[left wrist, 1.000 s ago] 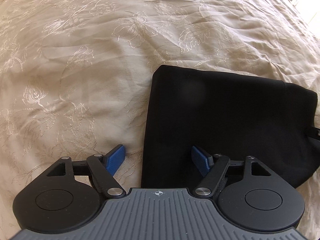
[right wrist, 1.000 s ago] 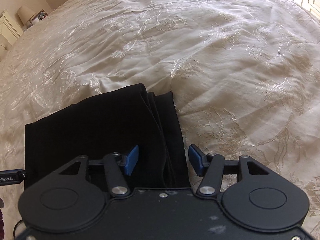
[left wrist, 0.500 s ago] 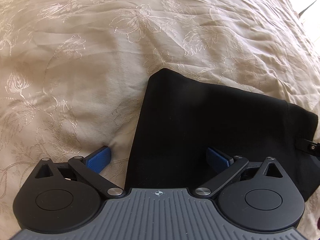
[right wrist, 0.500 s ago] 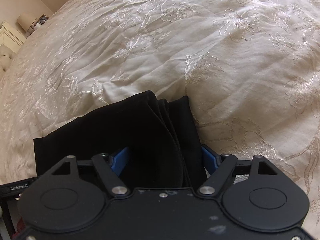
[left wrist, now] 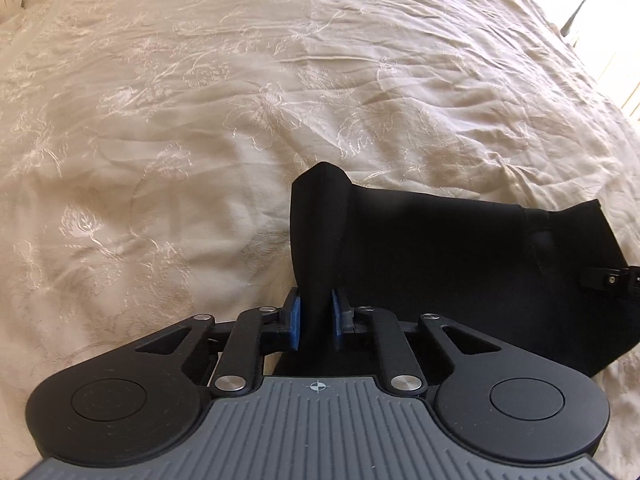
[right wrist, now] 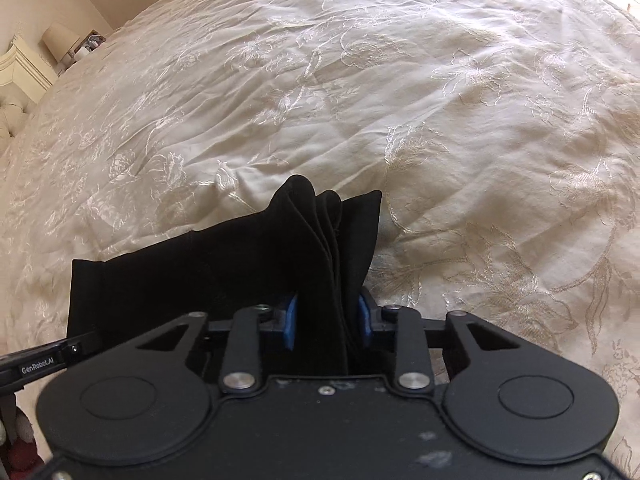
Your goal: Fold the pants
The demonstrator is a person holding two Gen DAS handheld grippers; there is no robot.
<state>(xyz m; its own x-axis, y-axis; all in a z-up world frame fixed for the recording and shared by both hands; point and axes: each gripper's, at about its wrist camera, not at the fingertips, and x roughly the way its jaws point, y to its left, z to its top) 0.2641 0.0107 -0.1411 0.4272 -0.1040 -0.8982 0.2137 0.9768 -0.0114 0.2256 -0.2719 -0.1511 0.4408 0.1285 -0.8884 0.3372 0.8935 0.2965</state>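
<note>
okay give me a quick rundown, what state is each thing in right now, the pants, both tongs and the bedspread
Black pants: folded into a layered stack, pinched at both near corners.
Left tongs: just closed, shut on the pants.
Right tongs: just closed, shut on the stacked layers.
Cream bedspread: spread out, lightly wrinkled.

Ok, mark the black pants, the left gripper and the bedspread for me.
black pants (left wrist: 460,264), left wrist view, flat folded panel.
left gripper (left wrist: 316,322), left wrist view, between the blue pads pinching the pants' edge.
bedspread (left wrist: 168,128), left wrist view, bare embroidered cream fabric.
</note>
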